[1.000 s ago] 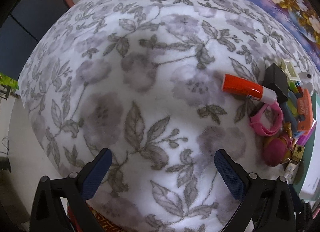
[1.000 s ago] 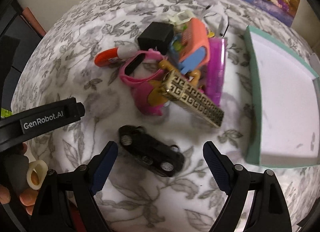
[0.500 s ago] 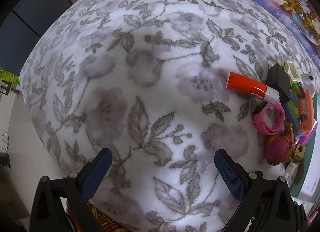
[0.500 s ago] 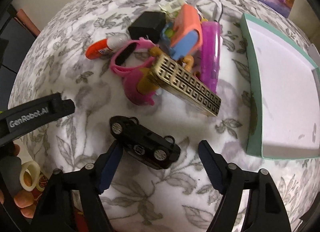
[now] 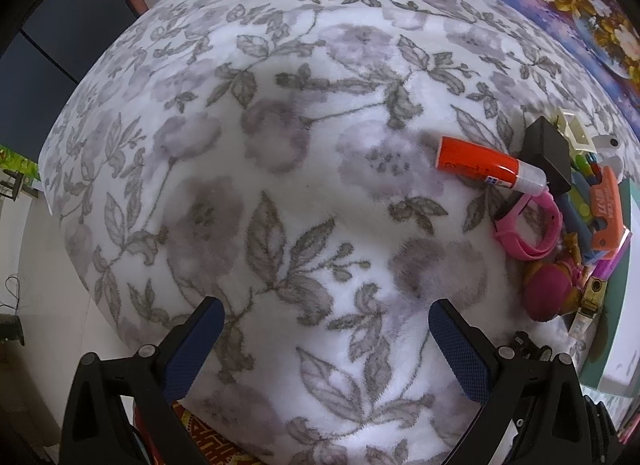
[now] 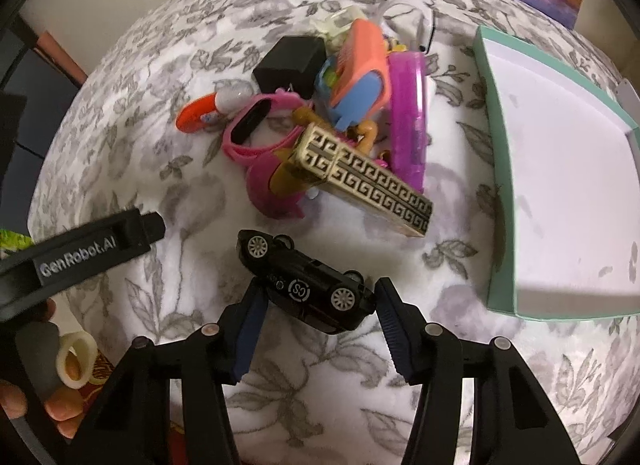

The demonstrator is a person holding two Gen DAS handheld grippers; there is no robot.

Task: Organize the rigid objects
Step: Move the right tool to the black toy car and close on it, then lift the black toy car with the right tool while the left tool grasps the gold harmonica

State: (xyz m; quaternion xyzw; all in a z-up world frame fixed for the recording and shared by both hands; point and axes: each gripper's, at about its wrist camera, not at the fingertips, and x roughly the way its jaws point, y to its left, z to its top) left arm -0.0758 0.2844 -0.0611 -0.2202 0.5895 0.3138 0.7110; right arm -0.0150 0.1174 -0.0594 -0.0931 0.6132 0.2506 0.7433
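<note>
We see a surface under a grey floral blanket (image 5: 280,169). On it lie a glue stick (image 5: 486,167), a pink band (image 6: 256,133), a toy pile, a black car (image 6: 308,285) and a teal box (image 6: 560,185).

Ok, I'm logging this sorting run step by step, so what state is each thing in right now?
right gripper: fingers closing around the toy car, contact unclear
left gripper: open, holding nothing
black toy car: tipped on its side, wheels facing the camera
teal box: open, nothing inside
glue stick: lying flat, capped
pink watch: band looped shut
gold patterned box: propped tilted on the pile
</note>
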